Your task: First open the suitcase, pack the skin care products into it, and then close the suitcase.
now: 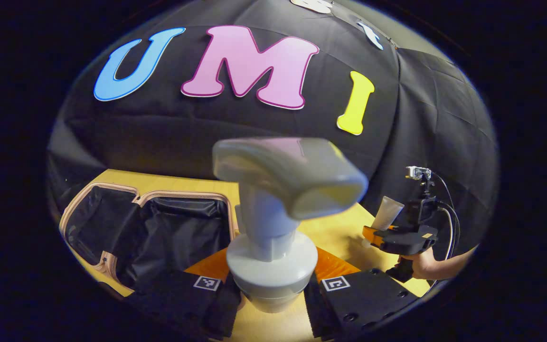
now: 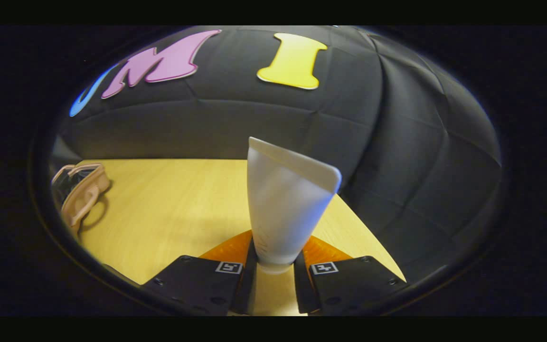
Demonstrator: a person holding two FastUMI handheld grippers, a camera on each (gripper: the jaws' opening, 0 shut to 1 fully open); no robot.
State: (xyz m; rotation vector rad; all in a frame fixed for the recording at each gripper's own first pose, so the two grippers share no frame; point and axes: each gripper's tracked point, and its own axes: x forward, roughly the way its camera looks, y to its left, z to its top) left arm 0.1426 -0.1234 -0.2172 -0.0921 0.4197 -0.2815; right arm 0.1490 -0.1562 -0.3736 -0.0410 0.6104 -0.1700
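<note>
Suitcase [image 1: 159, 223] is lying open on the table [image 1: 335, 232] just ahead-left of the left tool [image 1: 271, 297], which is pinching the pump bottle [image 1: 273, 223] upright, while the right tool [image 2: 273, 285], pinching the tube [image 2: 283, 209], is sitting farther off.

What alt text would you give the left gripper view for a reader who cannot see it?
The left gripper grips a pump bottle upright between its fingers, above a wooden table. To its left an open suitcase shows its dark lining; to the right a hand holds the other gripper with a tube.
</note>
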